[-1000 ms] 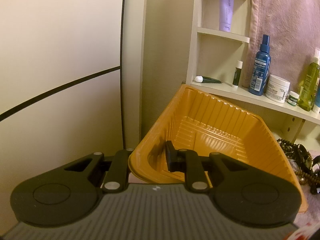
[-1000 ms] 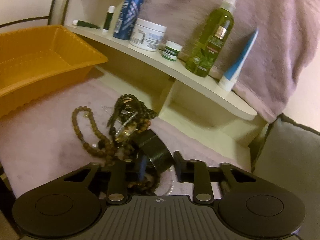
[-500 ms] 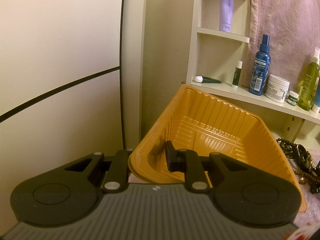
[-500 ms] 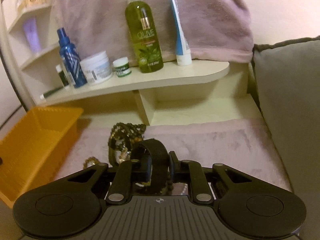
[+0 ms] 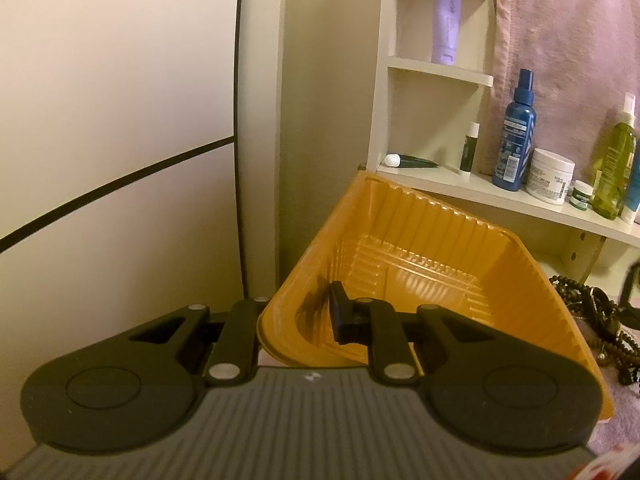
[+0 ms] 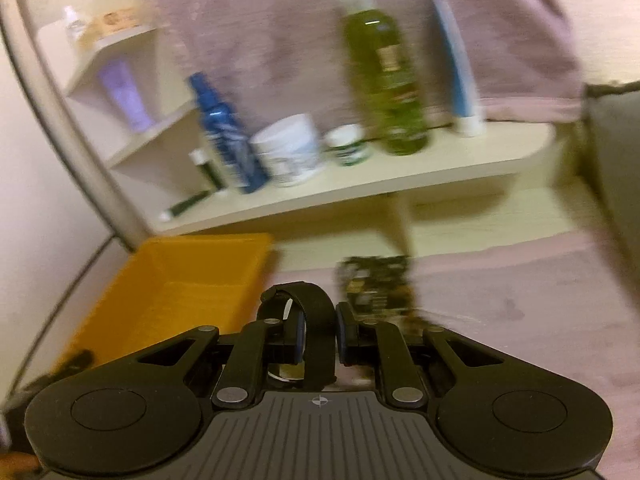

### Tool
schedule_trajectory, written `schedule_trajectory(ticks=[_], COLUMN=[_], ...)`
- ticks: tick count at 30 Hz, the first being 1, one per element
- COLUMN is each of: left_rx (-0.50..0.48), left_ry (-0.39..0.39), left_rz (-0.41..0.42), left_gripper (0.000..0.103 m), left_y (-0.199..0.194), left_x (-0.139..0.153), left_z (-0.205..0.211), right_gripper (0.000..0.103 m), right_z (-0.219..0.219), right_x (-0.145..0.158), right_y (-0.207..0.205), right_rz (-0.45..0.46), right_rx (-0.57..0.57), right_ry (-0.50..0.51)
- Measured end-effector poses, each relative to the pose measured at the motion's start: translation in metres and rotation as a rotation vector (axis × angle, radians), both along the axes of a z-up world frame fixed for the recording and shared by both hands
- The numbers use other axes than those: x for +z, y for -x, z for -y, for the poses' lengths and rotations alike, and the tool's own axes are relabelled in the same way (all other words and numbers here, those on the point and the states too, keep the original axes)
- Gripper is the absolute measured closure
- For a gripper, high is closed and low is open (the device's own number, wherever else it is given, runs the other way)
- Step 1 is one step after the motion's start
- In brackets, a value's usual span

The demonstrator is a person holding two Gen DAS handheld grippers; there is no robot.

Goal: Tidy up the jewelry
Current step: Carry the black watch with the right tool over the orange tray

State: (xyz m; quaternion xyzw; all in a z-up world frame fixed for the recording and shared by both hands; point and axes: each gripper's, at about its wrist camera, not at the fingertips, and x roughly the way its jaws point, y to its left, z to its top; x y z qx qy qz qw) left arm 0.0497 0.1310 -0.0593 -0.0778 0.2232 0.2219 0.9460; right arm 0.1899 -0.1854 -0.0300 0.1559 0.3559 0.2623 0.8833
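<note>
Band (image 6: 316, 316) is the change: a second ago this black loop lay at the near edge of the jewelry heap on the pink cloth, and now it stands pinched between the pads of the right gripper (image 6: 318, 332), clear of the cloth, with the whole right view smeared by motion. Half a second back the same grip showed, lower and nearer the pile. So one piece looks lifted out, and my reading is that it goes next into the tray (image 6: 176, 280), which lies just left of it and holds nothing yet.

Left gripper (image 5: 296, 322) has not shifted across the three views. Its jaws are closed on the tray's near rim, one finger outside the wall and one inside, holding the tray tipped up toward the camera. That steadies the target.

Past the band, the pile (image 6: 376, 288) of dark bead strings sits on the cloth (image 6: 520, 312) right of the tray; in the left view it shows at the far right edge. Beads may be tangled, though blur hides that, and I cannot tell whether any strand trails from the band.

Farther off, a shelf (image 6: 400, 176) carries a blue spray bottle (image 6: 224, 140), white jar (image 6: 288, 150), small pot (image 6: 348, 146) and green bottle (image 6: 380, 80). None stands between band and tray.
</note>
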Motion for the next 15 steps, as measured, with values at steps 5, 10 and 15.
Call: schedule_trajectory(ticks=[5,10,15], left_rx=[-0.002,-0.005,-0.006], left_ry=[-0.011,-0.013,-0.015], left_rz=[-0.005,-0.009,-0.014], left_gripper=[0.086,0.086,0.085], left_y=[0.001,0.000,-0.001], left_x=[-0.002,-0.002,-0.002], left_z=[0.000,-0.001,-0.001], right_gripper=[0.087,0.087,0.087], right_z=[-0.040,-0.082,-0.114], right_x=[0.009,0.005,-0.007], right_y=[0.004,0.011,0.012], right_rz=[-0.012,-0.041,-0.079], right_rx=[0.100,0.201,0.261], right_ry=[-0.066,-0.062,-0.012])
